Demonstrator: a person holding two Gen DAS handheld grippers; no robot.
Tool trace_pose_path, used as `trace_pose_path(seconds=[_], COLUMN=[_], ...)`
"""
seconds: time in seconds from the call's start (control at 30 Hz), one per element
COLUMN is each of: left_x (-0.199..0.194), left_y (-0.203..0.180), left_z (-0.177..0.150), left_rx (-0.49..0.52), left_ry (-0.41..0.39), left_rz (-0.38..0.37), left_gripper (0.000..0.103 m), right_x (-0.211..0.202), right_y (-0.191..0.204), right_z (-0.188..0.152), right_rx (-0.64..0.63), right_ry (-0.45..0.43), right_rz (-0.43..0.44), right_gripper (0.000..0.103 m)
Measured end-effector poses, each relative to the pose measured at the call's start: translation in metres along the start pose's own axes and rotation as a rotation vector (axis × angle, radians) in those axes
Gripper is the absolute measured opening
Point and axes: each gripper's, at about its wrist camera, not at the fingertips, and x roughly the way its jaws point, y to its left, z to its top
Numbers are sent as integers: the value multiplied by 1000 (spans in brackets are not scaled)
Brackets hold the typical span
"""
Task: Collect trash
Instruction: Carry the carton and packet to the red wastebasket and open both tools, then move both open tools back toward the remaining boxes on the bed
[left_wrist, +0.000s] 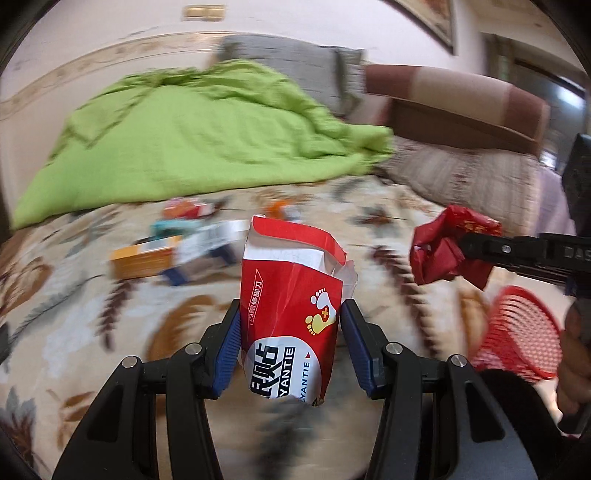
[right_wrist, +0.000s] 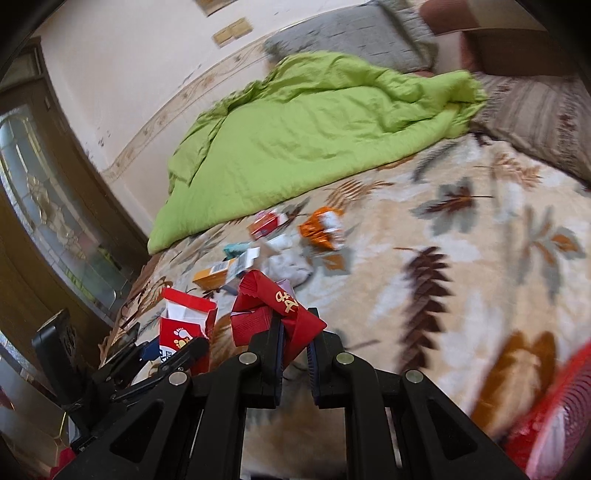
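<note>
The left gripper (left_wrist: 291, 325) clamps a torn red-and-white cardboard carton (left_wrist: 290, 306) by its sides, open end up, lifted clear of the leaf-patterned bedspread (left_wrist: 74, 332), likely for carrying. At 3 o'clock in the left view, the right gripper (right_wrist: 295, 341) pinches a crumpled red paper wrapper (right_wrist: 275, 308). The red plastic mesh basket (left_wrist: 517, 332) lies at 4 o'clock; its contents cannot be determined. Remaining loose cartons (right_wrist: 266, 243) lie on the bedspread at 12 o'clock, below the green quilt (right_wrist: 295, 140).
</note>
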Motion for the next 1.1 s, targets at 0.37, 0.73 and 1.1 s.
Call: trace_pose_path(seconds=[0.37, 0.73, 1.1], left_x=[13, 61, 39], left_y=[-169, -258, -140], left_z=[20, 17, 44], left_rx=[183, 234, 70], left_ry=[95, 246, 134], left_rz=[-400, -525, -342], left_gripper=[53, 71, 74], right_x=[-152, -213, -175], right_y=[-124, -207, -175], right_z=[-13, -54, -24], right_rx=[159, 351, 257], right_ry=[-140, -133, -137], right_rz=[-313, -494, -368], right_gripper=[12, 65, 65])
